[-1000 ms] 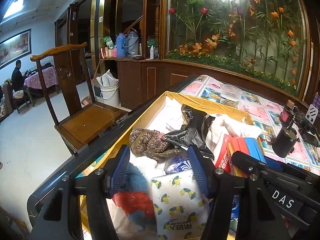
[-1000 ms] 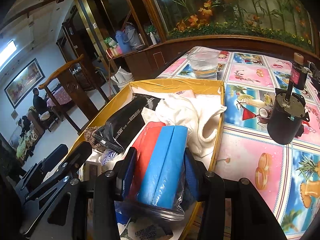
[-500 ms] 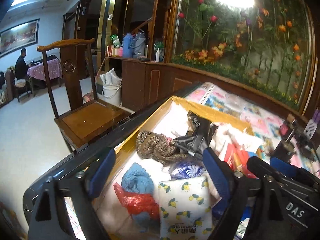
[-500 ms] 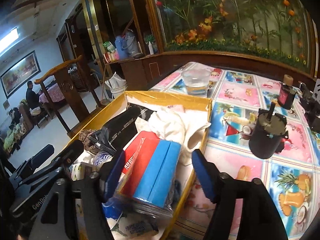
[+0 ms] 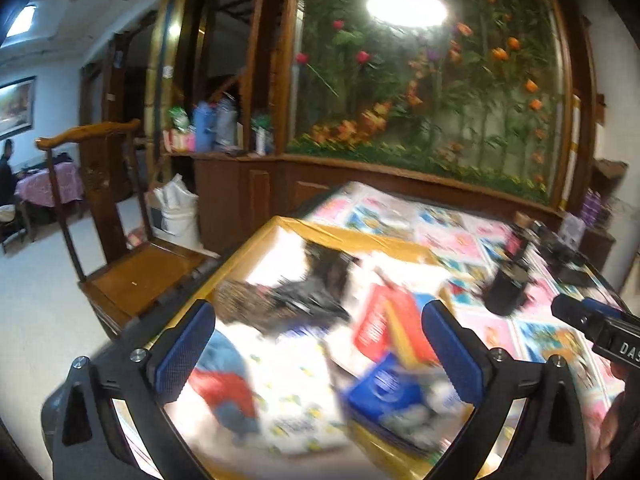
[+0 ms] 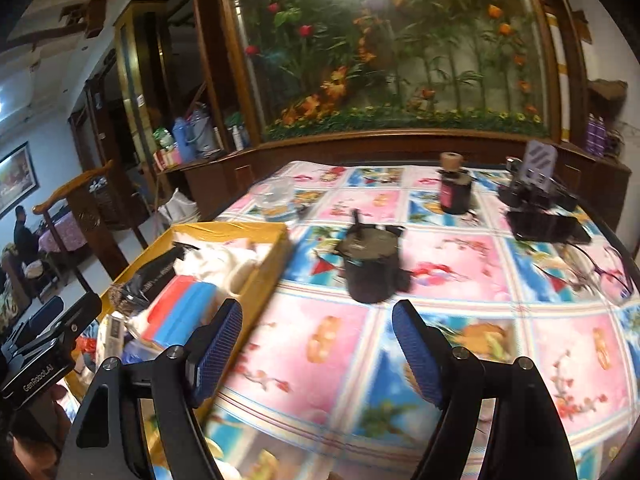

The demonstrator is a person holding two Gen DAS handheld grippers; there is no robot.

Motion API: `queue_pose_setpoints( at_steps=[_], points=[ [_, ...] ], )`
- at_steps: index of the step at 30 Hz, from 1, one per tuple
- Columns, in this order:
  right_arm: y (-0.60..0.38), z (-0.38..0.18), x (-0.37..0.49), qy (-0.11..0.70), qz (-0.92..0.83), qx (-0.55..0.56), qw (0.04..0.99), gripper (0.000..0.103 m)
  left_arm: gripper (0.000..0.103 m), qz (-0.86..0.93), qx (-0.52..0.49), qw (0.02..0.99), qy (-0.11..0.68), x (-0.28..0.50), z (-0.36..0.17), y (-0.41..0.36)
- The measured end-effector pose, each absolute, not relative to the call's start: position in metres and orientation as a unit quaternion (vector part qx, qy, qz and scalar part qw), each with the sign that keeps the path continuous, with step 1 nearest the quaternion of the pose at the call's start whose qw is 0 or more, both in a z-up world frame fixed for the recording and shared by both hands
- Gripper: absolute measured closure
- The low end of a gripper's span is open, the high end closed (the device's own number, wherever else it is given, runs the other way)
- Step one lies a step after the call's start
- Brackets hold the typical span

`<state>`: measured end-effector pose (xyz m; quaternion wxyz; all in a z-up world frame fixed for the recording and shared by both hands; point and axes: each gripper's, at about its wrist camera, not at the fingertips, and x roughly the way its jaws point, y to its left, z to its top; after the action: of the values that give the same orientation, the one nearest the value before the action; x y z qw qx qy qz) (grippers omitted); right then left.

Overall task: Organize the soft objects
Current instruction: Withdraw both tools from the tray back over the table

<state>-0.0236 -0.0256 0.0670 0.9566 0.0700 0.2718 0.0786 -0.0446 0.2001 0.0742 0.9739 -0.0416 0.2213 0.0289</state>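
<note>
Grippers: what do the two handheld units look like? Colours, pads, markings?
Both match: the left gripper and right gripper have black angular frames with silver screws and blue textured pads. Seen from the other camera, the right unit's body reads "DAS" in white; the left unit's reads "GenRobot.AI". No cables or sleeves are visible.

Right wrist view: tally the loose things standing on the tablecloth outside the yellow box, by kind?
Clear plastic cup: 1
Black cylindrical motor with a shaft on top: 1
Dark bottle with a red label and tan cap: 1
Flat black tray: 1
Purple-framed eyeglasses: 1
Black device with a striped white card: 1
Total: 6
</note>
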Motion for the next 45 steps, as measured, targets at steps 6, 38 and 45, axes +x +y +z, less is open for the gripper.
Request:
queue_pose_setpoints(
  at_steps=[6, 38, 45],
  points=[
    [-0.054, 0.07, -0.058, 0.244, 0.033, 0.049, 0.968, 0.015, 0.0, -0.054, 0.003, 0.969, 0.242, -0.064, 0.078, 0.151],
    [-0.151, 0.045, -0.107, 0.324, -0.062, 0.155, 0.931, 0.014, 0.0, -0.173, 0.1, 0.917, 0.344, -0.094, 0.056, 0.043],
    [-0.15, 0.044, -0.106, 0.327, -0.061, 0.151, 0.931, 0.014, 0.0, -0.183, 0.095, 0.917, 0.34, -0.094, 0.063, 0.044]
  ],
)
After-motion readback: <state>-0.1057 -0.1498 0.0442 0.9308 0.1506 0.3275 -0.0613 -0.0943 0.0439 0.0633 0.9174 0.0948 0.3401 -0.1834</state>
